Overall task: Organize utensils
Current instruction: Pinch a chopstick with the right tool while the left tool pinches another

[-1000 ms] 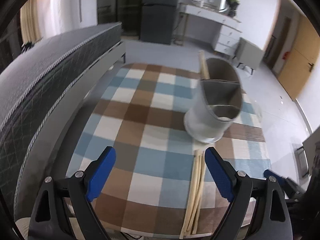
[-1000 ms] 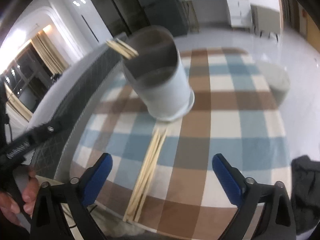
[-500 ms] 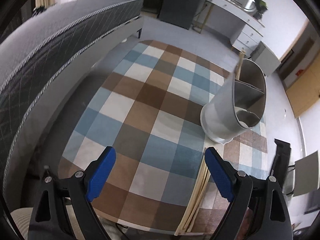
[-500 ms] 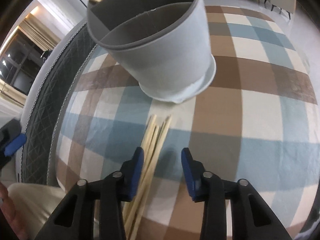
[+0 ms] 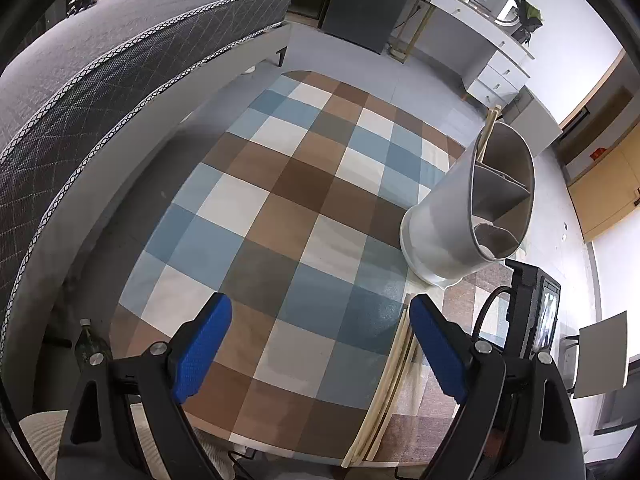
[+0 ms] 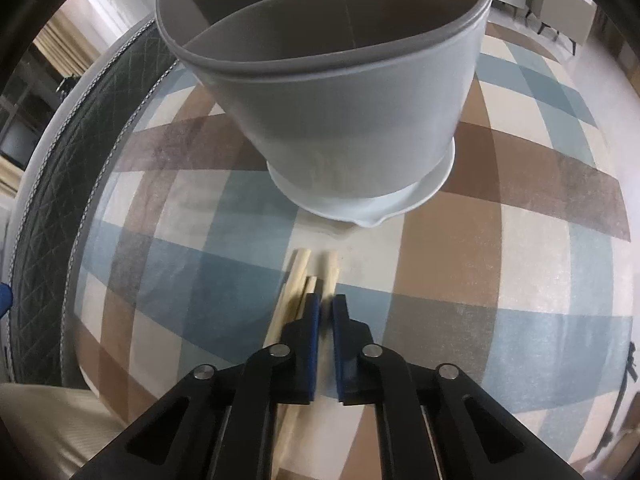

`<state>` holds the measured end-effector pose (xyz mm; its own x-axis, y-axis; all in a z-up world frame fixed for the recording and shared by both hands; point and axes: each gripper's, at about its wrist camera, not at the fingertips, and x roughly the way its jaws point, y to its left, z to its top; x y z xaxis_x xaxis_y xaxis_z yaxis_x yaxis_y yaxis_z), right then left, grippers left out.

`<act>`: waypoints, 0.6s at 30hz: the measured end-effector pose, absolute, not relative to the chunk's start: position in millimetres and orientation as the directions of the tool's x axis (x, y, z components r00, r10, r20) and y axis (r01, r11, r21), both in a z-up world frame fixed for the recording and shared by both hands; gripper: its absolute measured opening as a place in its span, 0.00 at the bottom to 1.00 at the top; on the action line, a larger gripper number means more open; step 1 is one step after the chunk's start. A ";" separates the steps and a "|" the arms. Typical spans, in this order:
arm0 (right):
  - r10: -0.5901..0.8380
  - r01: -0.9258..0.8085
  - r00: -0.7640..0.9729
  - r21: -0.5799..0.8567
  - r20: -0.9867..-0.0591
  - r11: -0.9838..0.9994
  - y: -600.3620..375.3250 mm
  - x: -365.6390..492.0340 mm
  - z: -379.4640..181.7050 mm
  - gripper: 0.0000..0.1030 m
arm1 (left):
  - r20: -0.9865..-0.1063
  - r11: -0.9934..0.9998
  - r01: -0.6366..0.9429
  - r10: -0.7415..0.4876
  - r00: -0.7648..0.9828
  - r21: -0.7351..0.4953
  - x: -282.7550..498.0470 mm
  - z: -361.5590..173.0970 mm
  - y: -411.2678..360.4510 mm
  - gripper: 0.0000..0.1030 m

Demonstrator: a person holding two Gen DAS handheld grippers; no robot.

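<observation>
The right hand-held gripper (image 6: 325,304) points steeply down at the table (image 6: 500,288), which is covered by a cloth checked in blue, brown and cream, and its blue pads have come together on one wooden chopstick (image 6: 330,270) from the small bunch of chopsticks (image 6: 298,276) lying just in front of the utensil holder (image 6: 340,112). That holder is a pale grey tub with inner dividers, standing upright on the cloth, and another chopstick (image 5: 489,128) pokes out of its far compartment. The left hand-held gripper (image 5: 320,336) hovers to the left of the loose bunch with its jaws spread wide and nothing between them. A quilted grey bed (image 5: 100,72) runs along the far left side
</observation>
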<state>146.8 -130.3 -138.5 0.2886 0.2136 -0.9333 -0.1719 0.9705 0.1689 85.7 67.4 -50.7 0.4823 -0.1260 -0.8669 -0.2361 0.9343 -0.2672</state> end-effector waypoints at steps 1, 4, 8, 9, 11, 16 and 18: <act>0.208 -0.165 0.298 0.164 -0.931 0.972 -131.8 145.9 -137.8 0.04 | -0.868 0.935 -0.237 -0.124 0.481 -0.265 85.8 -51.2 67.6 0.85; 0.232 -0.139 0.326 0.196 -0.917 0.971 -138.2 142.6 -135.7 0.04 | -0.872 0.935 -0.242 -0.118 0.475 -0.259 86.2 -53.2 68.4 0.85; 0.273 -0.111 0.381 0.250 -0.883 0.962 -158.8 136.9 -124.5 0.04 | -0.874 0.943 -0.234 -0.103 0.475 -0.238 86.6 -54.3 64.9 0.85; 0.288 -0.103 0.399 0.269 -0.871 0.958 -165.7 135.0 -120.0 0.04 | -0.875 0.945 -0.230 -0.101 0.473 -0.233 86.6 -55.3 64.0 0.85; 0.312 -0.090 0.423 0.303 -0.851 0.949 -177.2 131.4 -112.7 0.04 | -0.882 0.952 -0.216 -0.098 0.461 -0.219 87.8 -59.6 59.8 0.85; 0.361 -0.063 0.474 0.378 -0.803 0.924 -207.3 120.4 -97.0 0.04 | -0.903 0.965 -0.167 -0.120 0.412 -0.205 90.2 -71.9 46.9 0.85; 0.373 -0.052 0.482 0.399 -0.793 0.916 -218.3 115.1 -93.7 0.04 | -0.912 0.973 -0.134 -0.121 0.393 -0.187 90.3 -76.7 38.1 0.85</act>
